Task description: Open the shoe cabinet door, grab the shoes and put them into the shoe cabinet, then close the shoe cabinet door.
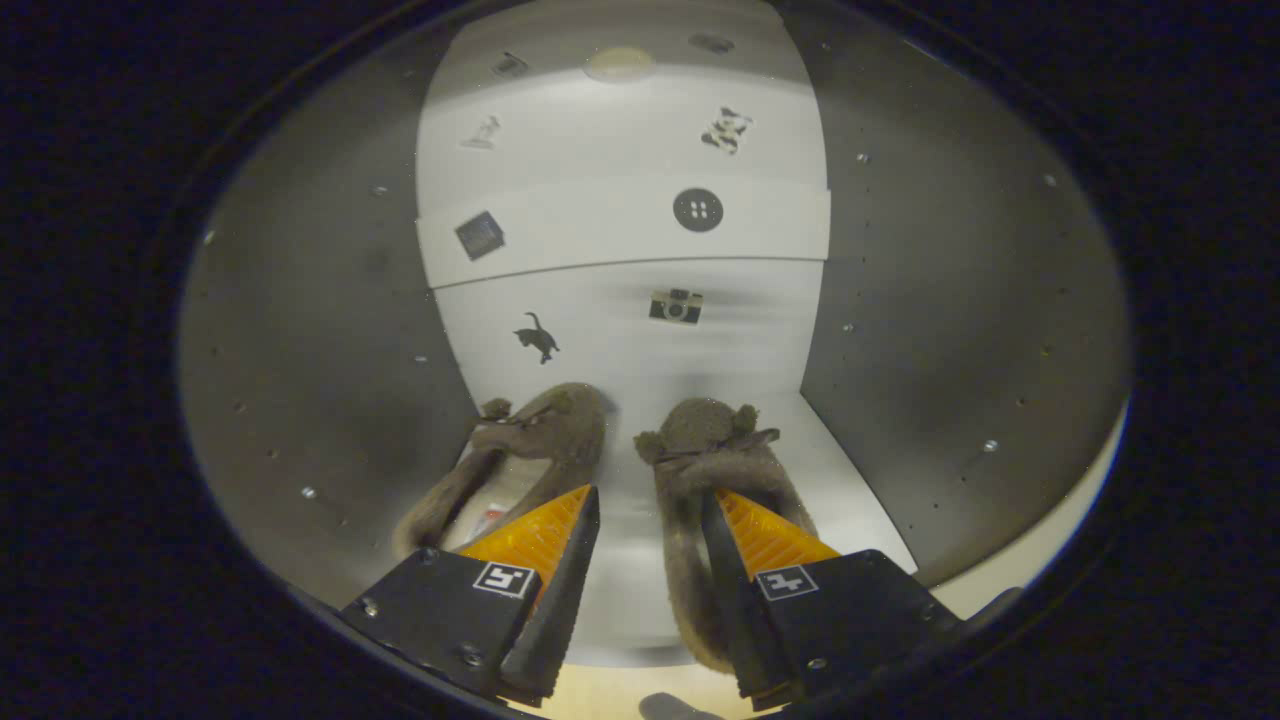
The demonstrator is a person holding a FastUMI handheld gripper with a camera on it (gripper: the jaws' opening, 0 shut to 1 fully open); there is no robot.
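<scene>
Two fingers of the tool point(650, 510) reach forward into the shoe cabinet point(320, 330), spread apart with nothing pinched between them; each finger carries a small square marker tag near its base. Just ahead of the fingers lie two fuzzy brown slippers on the cabinet's pale floor. One slipper point(520, 450) sits beside the left finger, its open mouth showing a light insole, with a little knot or bow at the toe. Its partner, the other slipper point(700, 470), lies beside the right finger, partly hidden behind it, toe also pointing inward. Both toes nearly meet the white back panel point(620, 300). That panel bears small stickers: a cat, a camera, a round button, a dark square and others too blurred to read. Grey side walls dotted with shelf-pin holes flank the compartment.
</scene>
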